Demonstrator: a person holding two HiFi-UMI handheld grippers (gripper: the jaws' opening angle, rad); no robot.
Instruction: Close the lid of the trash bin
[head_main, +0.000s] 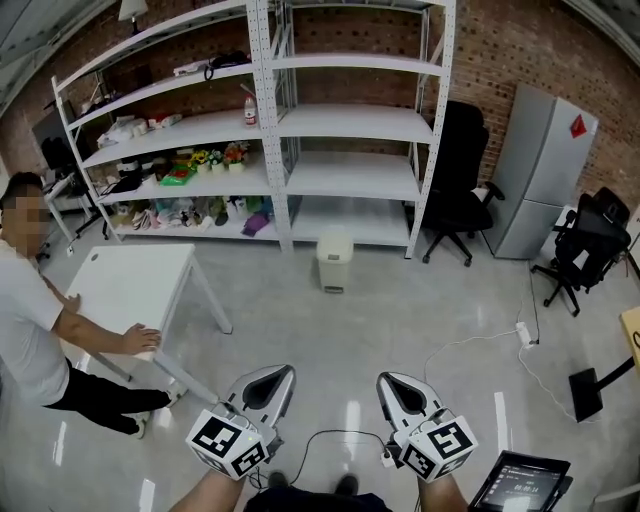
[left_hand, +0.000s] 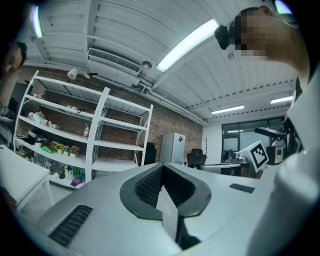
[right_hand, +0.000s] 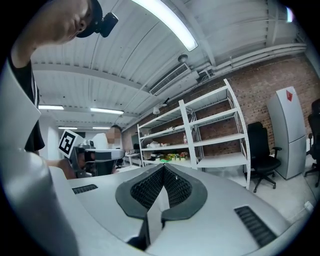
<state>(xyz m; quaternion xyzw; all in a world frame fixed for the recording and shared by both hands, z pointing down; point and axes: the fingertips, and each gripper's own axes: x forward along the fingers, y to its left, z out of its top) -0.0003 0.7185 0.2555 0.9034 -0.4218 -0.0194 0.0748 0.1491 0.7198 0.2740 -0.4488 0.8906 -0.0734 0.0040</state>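
Low left, left hand-held gripper (head_main: 268, 386): smooth grey shell, ribbed black pads, jaws pressed together on nothing. Centre, well beyond, trash bin (head_main: 334, 260) on the glossy grey floor (head_main: 400, 310), just before the white metal shelving (head_main: 350, 125): small cream plastic box, rounded lid flat on top, long axis upright. Low right, right hand-held gripper (head_main: 400, 392): jaws likewise together, empty.

Bright, even indoor light with a strong fisheye bend.
Ceiling light strips (left_hand: 187, 45) glow overexposed in both gripper views. Pale glare streaks lie on the glossy floor (head_main: 400, 320) between the left gripper (head_main: 280, 376) and right gripper (head_main: 386, 380). Shadows are soft. The shelves (head_main: 270, 130) bow, and the corners go black and blurry.
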